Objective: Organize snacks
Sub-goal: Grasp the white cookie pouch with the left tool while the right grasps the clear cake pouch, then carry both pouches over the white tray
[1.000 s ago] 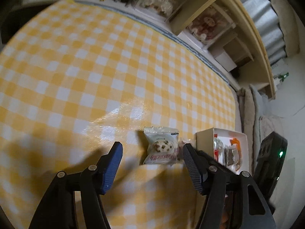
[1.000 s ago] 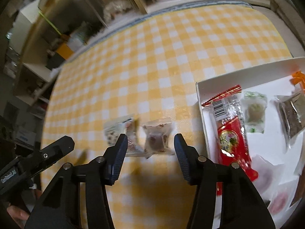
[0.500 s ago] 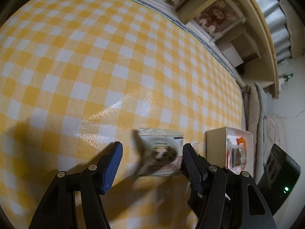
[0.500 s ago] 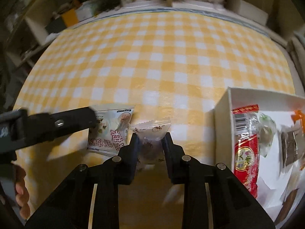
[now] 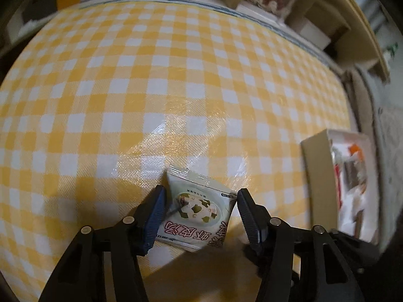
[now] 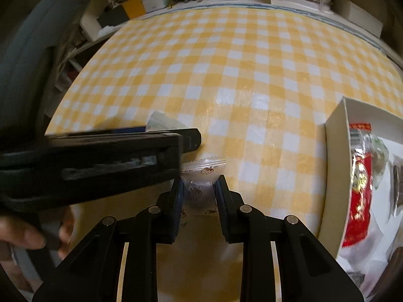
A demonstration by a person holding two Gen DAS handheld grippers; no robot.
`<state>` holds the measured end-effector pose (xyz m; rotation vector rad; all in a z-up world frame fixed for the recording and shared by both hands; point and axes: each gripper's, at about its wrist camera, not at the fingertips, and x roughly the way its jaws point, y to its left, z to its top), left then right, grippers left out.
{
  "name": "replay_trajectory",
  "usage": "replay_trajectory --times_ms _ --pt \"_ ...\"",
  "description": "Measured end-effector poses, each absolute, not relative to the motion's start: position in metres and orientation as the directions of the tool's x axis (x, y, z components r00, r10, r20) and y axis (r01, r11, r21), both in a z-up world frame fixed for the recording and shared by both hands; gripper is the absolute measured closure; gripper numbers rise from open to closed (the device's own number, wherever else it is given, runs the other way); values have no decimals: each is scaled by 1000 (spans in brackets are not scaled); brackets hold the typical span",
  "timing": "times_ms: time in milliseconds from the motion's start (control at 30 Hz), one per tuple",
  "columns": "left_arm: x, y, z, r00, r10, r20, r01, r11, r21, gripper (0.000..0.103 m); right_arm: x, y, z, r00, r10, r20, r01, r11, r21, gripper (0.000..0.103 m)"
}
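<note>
On the checked cloth (image 5: 176,80), right gripper (image 6: 199,191) jaws now pinching clear packet (image 6: 201,176), left gripper (image 5: 199,211) jaws closing around soup sachet (image 5: 196,214).

packet (image 5: 199,211) on table (image 5: 176,88) | box (image 5: 317,176) right of packet

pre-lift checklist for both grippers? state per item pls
1. Right gripper shut on the clear packet: ok, the pads pinch it.
2. Left gripper gripping the soup packet: not ok. Its jaws have just been closing with the packet between them, but a gap shows at the far pad.
3. Packets apart: cannot tell, the left gripper hides where they meet in the right wrist view.
4. Grippers clear of each other: not ok, the left one crosses just above the right fingers.
5. Box has room: ok, bare white floor shows beside the red pack.
6. Path to box over the cloth: ok, nothing between.
</note>
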<state>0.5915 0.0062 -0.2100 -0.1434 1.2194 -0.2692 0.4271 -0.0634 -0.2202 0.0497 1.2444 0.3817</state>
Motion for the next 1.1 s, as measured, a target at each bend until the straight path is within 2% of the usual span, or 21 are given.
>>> replay_trajectory --times_ms 200,267,333,367,467,567,600,633,833,1100 --pt "581 -16 -212 308 -212 -927 197 968 -156 44 417 -74 -210 275 285 -918 -246 944 219 77" --pt "578 -21 -211 298 -207 -932 210 967 -147 38 412 -85 -205 281 279 -918 -239 947 214 77" --pt "575 -27 -211 286 -217 -933 216 964 -157 19 410 -92 -202 284 273 -919 -230 950 211 77" --pt "574 -29 -212 279 -219 -935 226 961 -157 18 409 -96 -202 284 270 -920 -227 951 210 77" --pt "570 -33 -214 275 -197 -941 243 961 -130 29 406 -105 -200 282 265 -922 -220 953 207 77" --pt "564 -29 -216 285 -169 -944 233 967 -103 46 407 -103 -202 279 258 -925 -213 956 202 77" --pt "564 -23 -216 291 -154 -944 225 970 -89 57 406 -103 -202 279 256 -925 -210 957 202 77" --pt "563 -21 -215 299 -151 -942 213 973 -89 59 405 -106 -202 280 255 -926 -206 958 201 77" --pt "557 4 -195 353 -238 -905 158 968 -193 61 394 -140 -182 314 261 -913 -187 960 211 77" --pt "535 12 -128 474 -325 -818 166 946 -280 61 396 -164 -127 402 276 -873 -191 958 215 77"
